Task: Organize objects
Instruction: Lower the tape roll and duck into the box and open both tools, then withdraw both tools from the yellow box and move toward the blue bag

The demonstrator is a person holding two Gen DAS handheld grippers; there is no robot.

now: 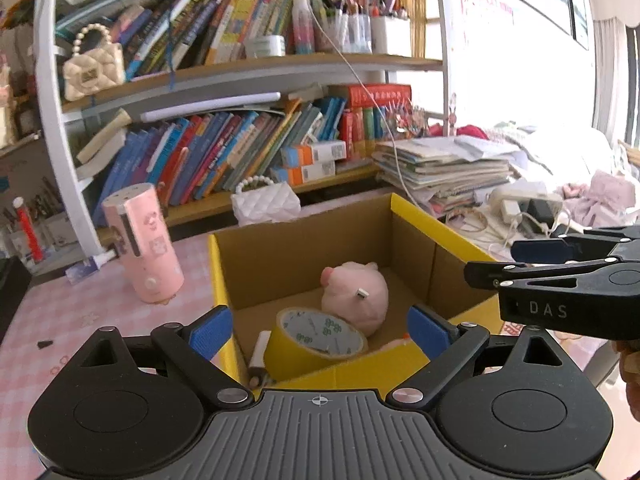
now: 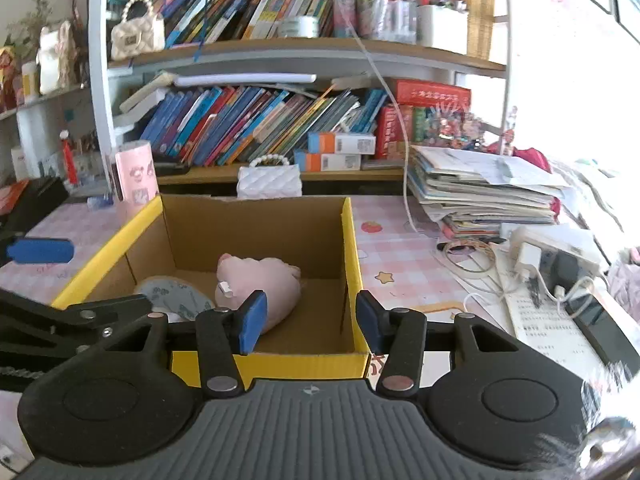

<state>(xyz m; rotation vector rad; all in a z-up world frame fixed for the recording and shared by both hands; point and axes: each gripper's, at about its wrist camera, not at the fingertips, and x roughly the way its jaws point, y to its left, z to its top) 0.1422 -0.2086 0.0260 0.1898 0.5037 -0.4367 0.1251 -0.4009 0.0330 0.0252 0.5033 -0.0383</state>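
An open cardboard box with yellow outer walls stands on the pink checked table. Inside it lie a pink plush pig, a yellow tape roll leaning on the near wall, and a small white stick beside the roll. My left gripper hovers open over the box's near edge, nothing between its blue pads. My right gripper is open by a narrower gap above the box, clear of the pig and the tape. Its fingers reach in from the right.
A pink cylinder bottle stands left of the box and a white quilted purse behind it. Bookshelves rise at the back. To the right are a stack of books, chargers with cables and a phone.
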